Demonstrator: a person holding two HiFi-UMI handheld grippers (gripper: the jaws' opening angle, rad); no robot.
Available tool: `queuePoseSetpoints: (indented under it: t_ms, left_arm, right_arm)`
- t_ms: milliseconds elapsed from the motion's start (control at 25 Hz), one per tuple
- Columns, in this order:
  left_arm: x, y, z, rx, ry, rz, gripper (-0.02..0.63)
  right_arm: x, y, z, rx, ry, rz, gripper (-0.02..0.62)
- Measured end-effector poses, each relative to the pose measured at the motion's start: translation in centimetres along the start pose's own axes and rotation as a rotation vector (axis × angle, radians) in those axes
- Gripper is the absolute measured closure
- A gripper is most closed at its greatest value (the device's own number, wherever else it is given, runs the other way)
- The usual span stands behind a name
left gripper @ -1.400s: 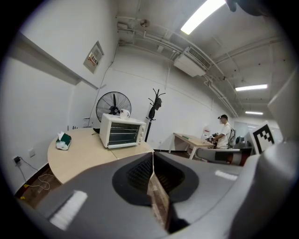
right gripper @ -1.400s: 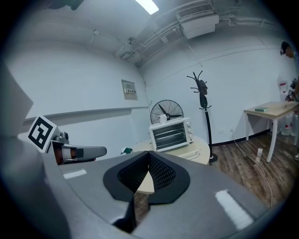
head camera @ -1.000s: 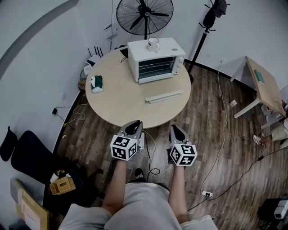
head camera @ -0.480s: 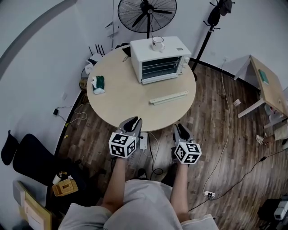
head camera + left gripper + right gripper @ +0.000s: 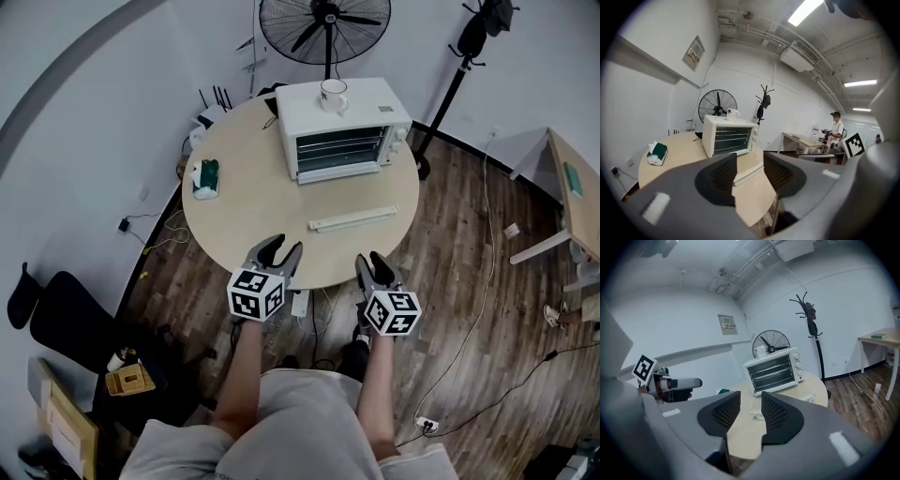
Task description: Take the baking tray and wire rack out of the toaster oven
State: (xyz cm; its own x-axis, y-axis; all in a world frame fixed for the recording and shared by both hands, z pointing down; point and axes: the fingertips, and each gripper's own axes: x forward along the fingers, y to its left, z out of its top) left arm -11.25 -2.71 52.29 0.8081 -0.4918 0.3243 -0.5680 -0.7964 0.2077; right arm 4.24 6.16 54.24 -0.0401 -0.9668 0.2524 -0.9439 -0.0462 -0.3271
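1. Two grippers hover over the near edge of the round surface [image 5: 234,220]: the left gripper [image 5: 281,249] and the right gripper [image 5: 374,263].
2. Both have just been opening their jaws, which now stand apart with nothing between them.
3. The toaster oven [image 5: 343,122] stands on the far side, door shut, with a mug [image 5: 333,94] on top.
4. The wire rack [image 5: 339,150] shows through the glass; the baking tray cannot be made out.
5. A white strip [image 5: 352,219] lies between the oven and the grippers.
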Motion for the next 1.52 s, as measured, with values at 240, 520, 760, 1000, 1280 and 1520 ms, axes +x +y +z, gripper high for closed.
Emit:
queuePoseSetpoints:
  t_ms: [240,520,760,1000,1280,1520]
  left_arm:
    - [7.1,-2.9,2.0,-0.032,-0.021,0.057,0.388]
    - [13.2,-6.7,1.8,-0.098,-0.028,0.125,0.383]
    - [14.0,-7.1,-0.4,-0.127,0.011,0.207,0.383]
    - [14.2,-4.6,-0.9,-0.147,0.028,0.257,0.383]
    - [16.9,-1.5,0.8,-0.164,0.014,0.253,0.383]
    - [17.8,1.5,0.6,-0.238,-0.036,0.242,0.383]
  right_arm:
    - [2.1,-6.1,3.7,0.004,0.004,0.086,0.479]
    - [3.3,-14.7,5.5,0.001,0.060,0.096,0.469]
    - [4.3,-17.8,4.8,0.023,0.097,0.130,0.469]
    - [7.6,-17.8,3.7,0.049,0.133,0.131,0.469]
    - [12.5,-17.0,6.2,0.027,0.140,0.150,0.469]
    - [16.3,-15.6,7.0,0.113,0.116,0.185,0.469]
